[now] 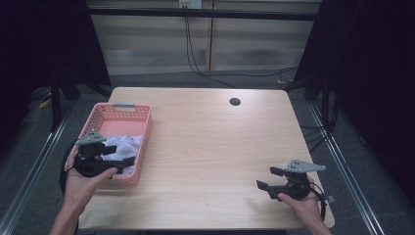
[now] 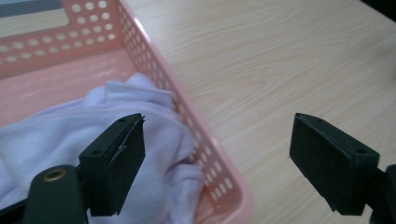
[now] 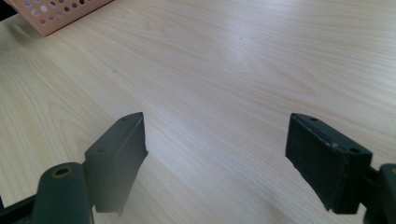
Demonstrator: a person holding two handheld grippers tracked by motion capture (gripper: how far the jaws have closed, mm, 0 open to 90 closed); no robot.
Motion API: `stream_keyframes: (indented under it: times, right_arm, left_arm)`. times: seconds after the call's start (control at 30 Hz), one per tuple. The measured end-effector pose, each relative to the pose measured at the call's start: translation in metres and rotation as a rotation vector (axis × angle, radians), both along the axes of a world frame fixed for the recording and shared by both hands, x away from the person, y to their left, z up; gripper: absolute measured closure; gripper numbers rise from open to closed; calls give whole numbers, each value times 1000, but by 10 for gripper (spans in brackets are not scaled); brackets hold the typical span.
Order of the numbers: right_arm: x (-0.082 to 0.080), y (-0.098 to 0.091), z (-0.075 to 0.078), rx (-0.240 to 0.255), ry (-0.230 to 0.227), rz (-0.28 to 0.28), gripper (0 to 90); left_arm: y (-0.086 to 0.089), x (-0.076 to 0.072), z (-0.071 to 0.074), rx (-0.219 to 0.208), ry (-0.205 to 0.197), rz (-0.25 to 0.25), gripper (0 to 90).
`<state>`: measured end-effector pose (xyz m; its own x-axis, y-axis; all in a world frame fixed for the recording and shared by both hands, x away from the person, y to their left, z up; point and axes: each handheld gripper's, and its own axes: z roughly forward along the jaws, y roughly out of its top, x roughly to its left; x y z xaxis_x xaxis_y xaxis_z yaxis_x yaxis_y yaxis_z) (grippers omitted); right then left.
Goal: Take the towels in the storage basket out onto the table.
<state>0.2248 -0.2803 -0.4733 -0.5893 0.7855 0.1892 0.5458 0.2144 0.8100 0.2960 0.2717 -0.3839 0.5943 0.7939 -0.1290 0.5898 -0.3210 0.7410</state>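
One pink plastic basket (image 1: pixel 117 113), rectangular with walls pierced by rows of round holes, stands at the left edge of a pale wood-grain table (image 1: pixel 210 147); its long axis runs from the near edge toward the far edge, and a grey tab sits on its far rim. One white cloth (image 1: pixel 122 147), soft and crumpled into folds, lies in the near half of the basket, bunched against the right wall. Left gripper (image 1: pixel 115 155): held over the near end of the basket, jaws wide apart, nothing between the two flat black pads, one above the cloth, one above bare table. Right gripper (image 1: pixel 266 178): low over the table's near right corner, pointing left, jaws spread wide and empty. One round dark hole (image 1: pixel 235 102) marks the far side.
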Motion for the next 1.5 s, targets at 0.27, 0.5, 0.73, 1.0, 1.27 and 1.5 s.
stream_keyframes:
  times: [0.27, 0.5, 0.73, 1.0, 1.27, 1.5]
  right_arm:
    - [0, 1, -1, -5, 4, 10, 195]
    - [2, 3, -3, -17, 11, 16, 184]
    - [4, 4, -4, -19, 17, 30, 188]
    - [5, 4, -4, -18, 20, 37, 193]
    - [4, 5, -4, -15, 30, 45, 195]
    - [4, 5, -5, -19, 35, 51, 194]
  left_arm:
    - [25, 18, 1, 45, 59, 46, 165]
    - [36, 45, -33, 138, 196, 126, 163]
    - [38, 68, -43, 157, 313, 80, 106]
    - [22, 81, -56, 260, 380, 60, 0]
    - [16, 99, -68, 347, 459, 62, 0]
    - [7, 106, -75, 419, 501, 42, 0]
